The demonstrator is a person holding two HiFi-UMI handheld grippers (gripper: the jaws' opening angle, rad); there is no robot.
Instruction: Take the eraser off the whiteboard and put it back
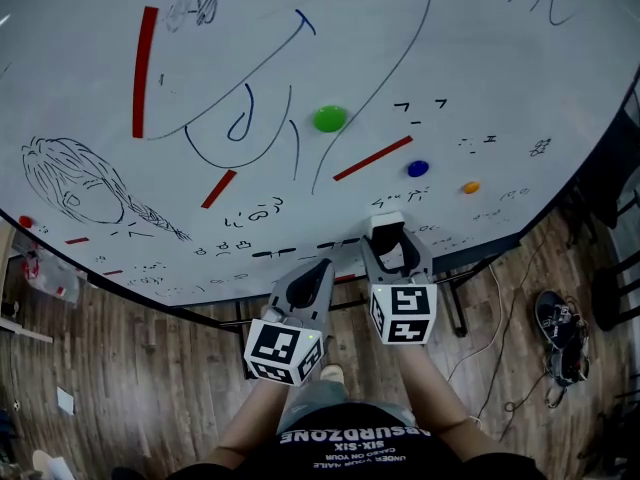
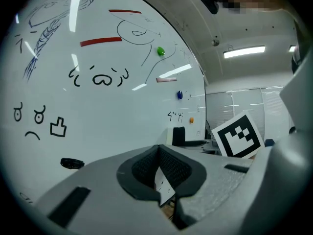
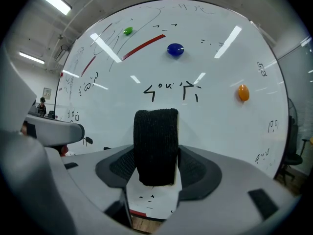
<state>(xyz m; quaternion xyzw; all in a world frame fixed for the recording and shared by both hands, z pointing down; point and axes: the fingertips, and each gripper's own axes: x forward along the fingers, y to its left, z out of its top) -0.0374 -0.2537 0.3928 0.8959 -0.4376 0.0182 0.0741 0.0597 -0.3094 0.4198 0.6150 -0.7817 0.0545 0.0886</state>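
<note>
The eraser (image 3: 155,146), a block with black felt and a pale back, stands upright against the lower edge of the whiteboard (image 1: 450,68). My right gripper (image 3: 156,153) is shut on it, one pad against each side. From the head view the eraser (image 1: 387,222) shows as a white block at the tip of the right gripper (image 1: 389,234). Left of it, my left gripper (image 1: 322,265) hangs just below the board's edge. Its jaws (image 2: 159,148) meet at the tips with nothing between them.
The board carries drawings, red strokes and round magnets: green (image 1: 329,118), blue (image 1: 418,168) and orange (image 1: 470,187). A small black piece (image 2: 72,163) sticks to the board at the lower left. Below are the wood floor, the board's stand and a pair of shoes (image 1: 560,333).
</note>
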